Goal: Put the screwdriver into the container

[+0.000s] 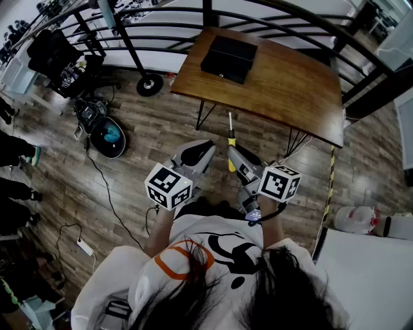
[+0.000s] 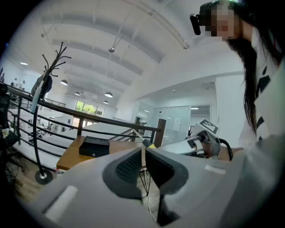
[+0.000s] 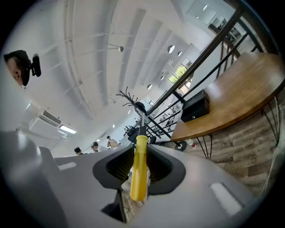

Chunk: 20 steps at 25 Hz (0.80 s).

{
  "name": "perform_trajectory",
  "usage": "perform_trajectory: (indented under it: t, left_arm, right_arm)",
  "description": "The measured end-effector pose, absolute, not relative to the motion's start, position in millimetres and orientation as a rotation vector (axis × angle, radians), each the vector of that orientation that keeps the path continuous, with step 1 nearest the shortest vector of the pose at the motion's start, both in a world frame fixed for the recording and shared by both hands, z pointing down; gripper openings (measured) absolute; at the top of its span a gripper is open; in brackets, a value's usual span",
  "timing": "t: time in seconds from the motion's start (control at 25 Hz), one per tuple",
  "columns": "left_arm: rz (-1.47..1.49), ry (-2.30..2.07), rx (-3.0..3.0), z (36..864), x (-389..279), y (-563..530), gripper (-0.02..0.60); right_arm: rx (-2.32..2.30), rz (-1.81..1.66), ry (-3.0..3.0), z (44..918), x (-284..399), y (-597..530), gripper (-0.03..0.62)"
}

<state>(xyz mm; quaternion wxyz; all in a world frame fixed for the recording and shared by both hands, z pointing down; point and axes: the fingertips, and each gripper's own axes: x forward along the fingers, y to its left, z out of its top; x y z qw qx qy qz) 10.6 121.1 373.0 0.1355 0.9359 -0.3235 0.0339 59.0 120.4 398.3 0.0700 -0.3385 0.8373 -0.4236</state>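
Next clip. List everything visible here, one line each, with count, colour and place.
screwdriver: 1, yellow handle, held in the right tool, tip towards the table
container: 1, black, on the table's far side
table: 1, brown wood, ahead of the person
railing: 1, black, beyond the table
office chair: 1, black, far left on the floor
power strip: 1, white, on the floor at left
floor: 1, grey-brown planks, underneath everything
left tool: 1, grey, jaws together, nothing between them
right tool: 1, grey, shut on the screwdriver
marker cubes: 2, black and white, one on each tool
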Motion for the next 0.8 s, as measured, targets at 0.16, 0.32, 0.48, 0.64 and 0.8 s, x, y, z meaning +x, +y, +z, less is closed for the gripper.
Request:
perform_trajectory:
  t: [0.16, 0.32, 0.48, 0.64, 0.8]
  left_arm:
    - [0.107, -0.933, 2.713, 374.0, 8.9, 122.6, 0.000]
    - [0.115, -0.932, 2.709, 377.4, 5.4, 123.3, 0.000]
    - [0.123, -0.923, 2.707, 380.5, 3.9, 125.0, 0.000]
    - [0.125, -0.909, 2.710, 381.4, -1.8, 125.5, 0.000]
    - [0.120, -0.902, 2.714, 382.4, -14.3, 124.1, 0.000]
  right_arm:
    - [-1.023, -1.280, 2.510, 400.2, 59.2, 119.7, 0.110]
    - [-1.022, -1.288, 2.478, 401.8, 58.9, 118.9, 0.110]
    - [-1.026, -1.289, 2.475, 404.0, 57.8, 119.9, 0.110]
    - [-1.037, -1.303, 2.466, 407.1, 51.2, 120.0, 0.110]
    - [-1.041, -1.304, 2.461, 408.4, 39.5, 119.2, 0.110]
